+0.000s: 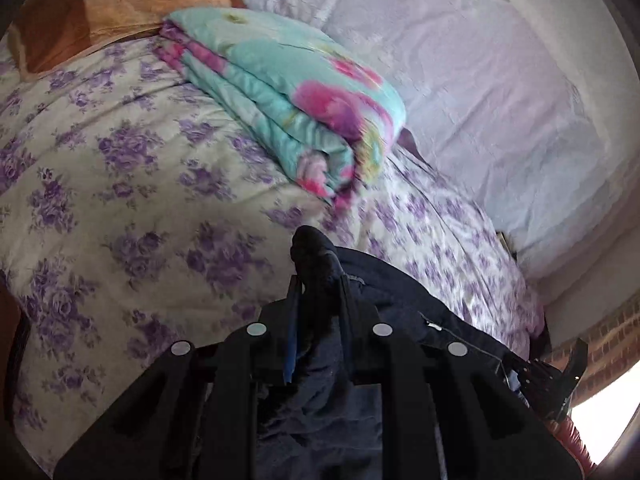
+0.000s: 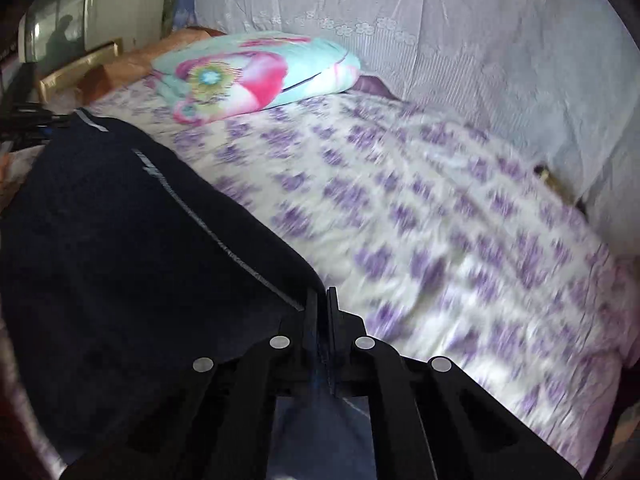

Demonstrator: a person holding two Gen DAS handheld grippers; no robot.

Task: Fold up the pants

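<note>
The dark navy pants (image 1: 384, 284) hang between my two grippers above a bed. My left gripper (image 1: 320, 280) is shut on a bunched edge of the pants, which pokes out past the fingertips and trails right towards the other gripper (image 1: 560, 376). In the right wrist view my right gripper (image 2: 322, 294) is shut on a corner of the pants (image 2: 120, 232), which spread as a wide dark sheet to the left with a pale seam line across them. The view is blurred by motion.
The bed has a white sheet with purple flowers (image 1: 120, 160) (image 2: 440, 220). A folded turquoise and pink blanket (image 1: 288, 96) (image 2: 256, 72) lies at the far side, with a brown pillow (image 1: 100, 12) behind it. A pale lace curtain (image 2: 440, 20) hangs beyond.
</note>
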